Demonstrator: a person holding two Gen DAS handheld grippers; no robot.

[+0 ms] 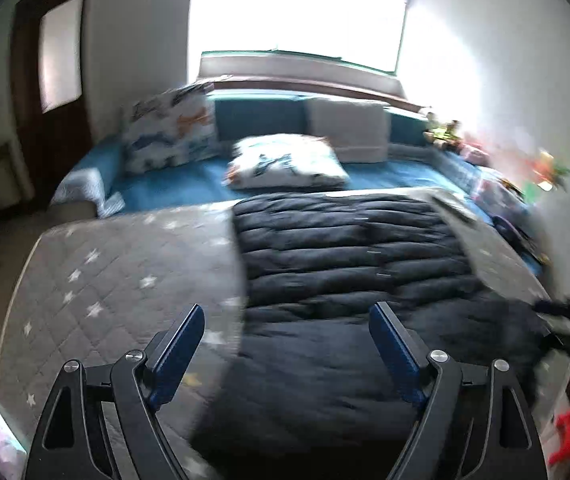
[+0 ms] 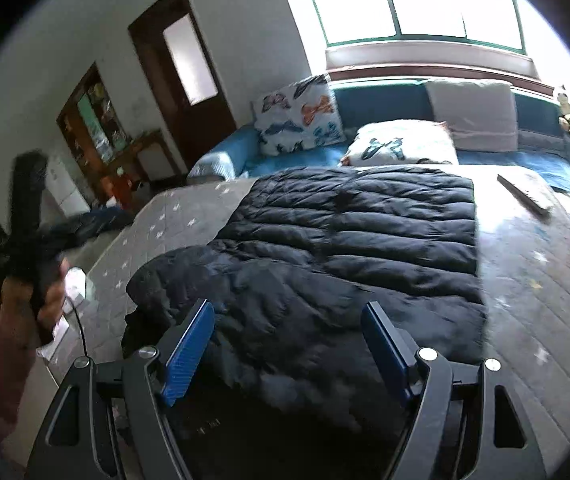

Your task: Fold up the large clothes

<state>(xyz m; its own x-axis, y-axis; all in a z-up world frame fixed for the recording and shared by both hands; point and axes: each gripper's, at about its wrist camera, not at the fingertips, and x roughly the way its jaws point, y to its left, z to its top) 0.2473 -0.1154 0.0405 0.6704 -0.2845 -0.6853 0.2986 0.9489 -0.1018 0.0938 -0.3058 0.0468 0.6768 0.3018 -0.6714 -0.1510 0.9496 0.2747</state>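
Note:
A black quilted puffer jacket (image 1: 345, 248) lies flat on the grey star-patterned quilt (image 1: 125, 272) of a bed. In the right wrist view the jacket (image 2: 365, 232) forms a rough rectangle, and its near left part is rumpled and bulges up. My left gripper (image 1: 287, 308) hovers open above the jacket's near left edge with nothing between its fingers. Over the jacket's near end my right gripper (image 2: 288, 305) is open too and holds nothing. A hand (image 2: 51, 296) in a pink sleeve holds the blurred left gripper at the far left.
Butterfly-print pillows (image 2: 301, 116) and a white cushion (image 2: 473, 116) lie on blue bedding under a bright window. A flat dark-edged item (image 2: 525, 196) rests on the quilt (image 2: 545, 280) to the jacket's right. A dark door (image 2: 181, 72) and a cabinet stand at the left.

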